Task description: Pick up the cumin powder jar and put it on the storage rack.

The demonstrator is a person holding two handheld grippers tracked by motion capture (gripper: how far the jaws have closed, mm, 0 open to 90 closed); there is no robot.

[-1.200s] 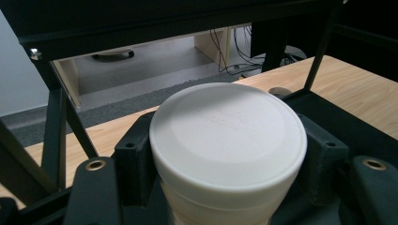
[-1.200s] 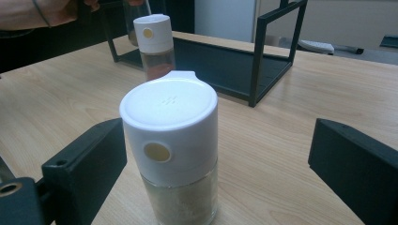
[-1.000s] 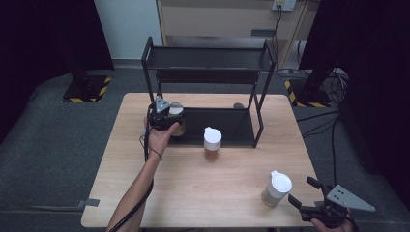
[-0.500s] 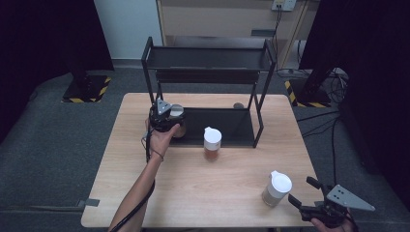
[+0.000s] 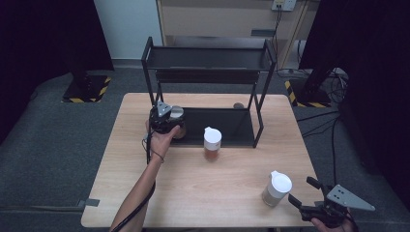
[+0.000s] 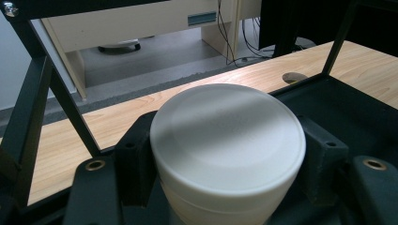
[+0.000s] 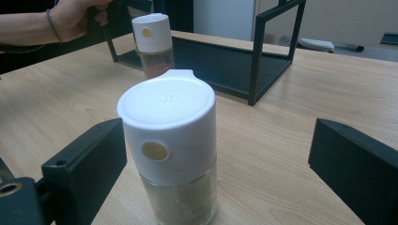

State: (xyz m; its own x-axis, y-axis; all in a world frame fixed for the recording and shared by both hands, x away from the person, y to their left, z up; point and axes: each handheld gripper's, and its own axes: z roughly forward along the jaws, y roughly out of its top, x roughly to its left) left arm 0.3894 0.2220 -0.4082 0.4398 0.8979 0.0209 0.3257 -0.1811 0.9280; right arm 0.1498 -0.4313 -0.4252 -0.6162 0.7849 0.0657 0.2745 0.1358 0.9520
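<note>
White-lidded jar (image 6: 227,154) sits clenched between the left gripper (image 5: 167,121) jaws, on the rack (image 5: 232,128)

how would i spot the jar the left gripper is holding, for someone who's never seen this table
Find the black metal two-tier rack on the wooden table. At its lower shelf's left end, the left gripper clamps a white-lidded jar, unlike the two loose jars.
</note>
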